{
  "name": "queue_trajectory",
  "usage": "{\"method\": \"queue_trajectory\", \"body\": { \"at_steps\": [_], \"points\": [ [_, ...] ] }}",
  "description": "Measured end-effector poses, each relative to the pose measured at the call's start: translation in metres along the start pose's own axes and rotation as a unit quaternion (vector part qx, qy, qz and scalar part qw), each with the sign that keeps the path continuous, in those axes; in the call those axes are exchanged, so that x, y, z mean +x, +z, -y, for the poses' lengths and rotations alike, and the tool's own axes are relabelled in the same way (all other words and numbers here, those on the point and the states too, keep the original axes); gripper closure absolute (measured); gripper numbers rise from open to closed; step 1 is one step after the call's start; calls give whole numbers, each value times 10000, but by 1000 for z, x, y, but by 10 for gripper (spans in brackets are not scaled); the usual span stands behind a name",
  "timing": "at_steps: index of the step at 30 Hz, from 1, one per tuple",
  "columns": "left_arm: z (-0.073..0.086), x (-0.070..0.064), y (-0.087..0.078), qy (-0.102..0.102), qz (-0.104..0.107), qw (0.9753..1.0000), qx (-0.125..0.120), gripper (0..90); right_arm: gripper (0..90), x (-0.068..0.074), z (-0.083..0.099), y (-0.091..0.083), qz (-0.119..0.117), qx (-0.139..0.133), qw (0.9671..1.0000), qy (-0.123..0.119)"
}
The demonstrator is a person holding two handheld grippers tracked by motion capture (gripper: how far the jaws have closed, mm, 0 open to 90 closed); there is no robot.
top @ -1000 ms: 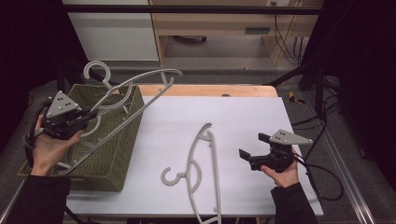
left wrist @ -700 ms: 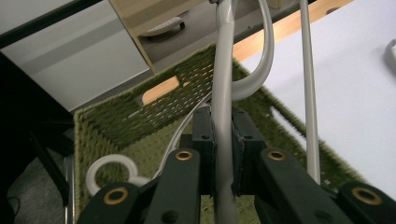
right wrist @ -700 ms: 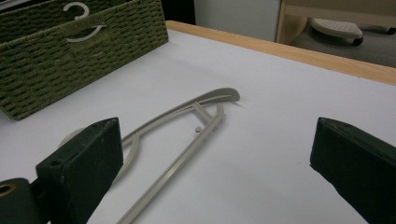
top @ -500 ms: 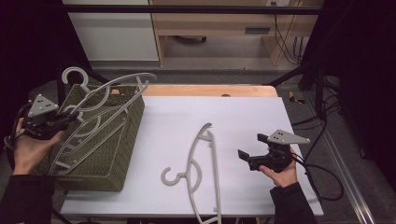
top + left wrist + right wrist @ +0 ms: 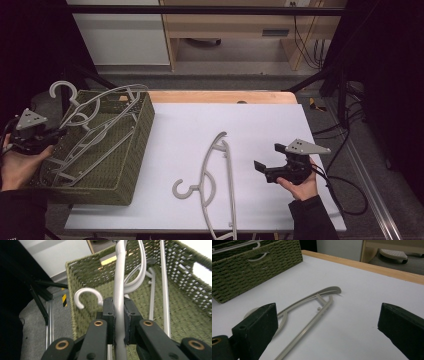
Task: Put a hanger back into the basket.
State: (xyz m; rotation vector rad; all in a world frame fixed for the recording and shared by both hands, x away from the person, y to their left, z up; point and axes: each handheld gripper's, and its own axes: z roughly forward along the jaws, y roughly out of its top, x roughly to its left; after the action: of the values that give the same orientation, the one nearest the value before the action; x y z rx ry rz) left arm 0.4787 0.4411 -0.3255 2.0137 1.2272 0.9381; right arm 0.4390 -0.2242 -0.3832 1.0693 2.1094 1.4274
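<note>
Right claw (image 5: 328, 332) spread wide, both black jaws apart over the white worktop (image 5: 367, 290). Between them and farther off, a grey hanger (image 5: 312, 305) lying flat. Green woven basket (image 5: 254, 270) at upper left, more hangers (image 5: 258, 255) inside. Wooden edge behind.

Basket left, loose hanger centre, grippers at either side.
On the table (image 5: 280, 125), the basket (image 5: 125, 160) sits at the left edge with hangers (image 5: 100, 127) inside, their hooks rising past its far-left corner. Another hanger (image 5: 220, 170) lies flat between the basket and the right gripper (image 5: 265, 170). The left gripper (image 5: 52, 135) is left of the basket.
</note>
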Motion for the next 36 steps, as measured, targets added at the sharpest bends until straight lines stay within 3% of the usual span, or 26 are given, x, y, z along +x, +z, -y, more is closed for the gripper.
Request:
{"method": "queue_trajectory", "body": {
  "at_steps": [5, 11, 15, 17, 20, 24, 25, 32, 34, 36],
  "points": [
    [10, 6, 3, -98, -3, 9999, 79, 819, 33, 0, 0, 0, -9, -11, 10000, -12],
    [12, 4, 6, 8, 69, 9997, 216, 819, 35, 0, 0, 0, -26, 13, 10000, -19],
    [17, 3, 11, -48, 138, 9994, 320, 819, 36, 1, 0, 1, -47, 23, 10000, -43],
    [19, -1, 16, 62, 145, 9989, 443, 819, 36, 1, 0, 2, -51, 45, 10000, -30],
    [19, -11, 27, 229, 165, 9969, 731, 817, 35, 2, 1, 2, -55, 63, 10000, -37],
    [23, -14, 38, 31, 270, 9955, 912, 816, 34, 2, 1, 2, -67, 54, 10000, -29],
    [25, -14, 42, -40, 356, 9940, 1031, 815, 34, 1, 0, 2, -67, 51, 10000, -26],
    [32, -15, 58, -243, 322, 9844, 1712, 805, 33, 2, 0, 3, -99, 9, 10000, 3],
    [33, -15, 59, -235, 230, 9844, 1727, 759, 33, 2, 0, 3, -106, 3, 9999, 12],
    [33, -14, 55, -277, 221, 9872, 1555, 733, 31, 2, 0, 3, -109, -12, 9999, 18]
  ]
}}
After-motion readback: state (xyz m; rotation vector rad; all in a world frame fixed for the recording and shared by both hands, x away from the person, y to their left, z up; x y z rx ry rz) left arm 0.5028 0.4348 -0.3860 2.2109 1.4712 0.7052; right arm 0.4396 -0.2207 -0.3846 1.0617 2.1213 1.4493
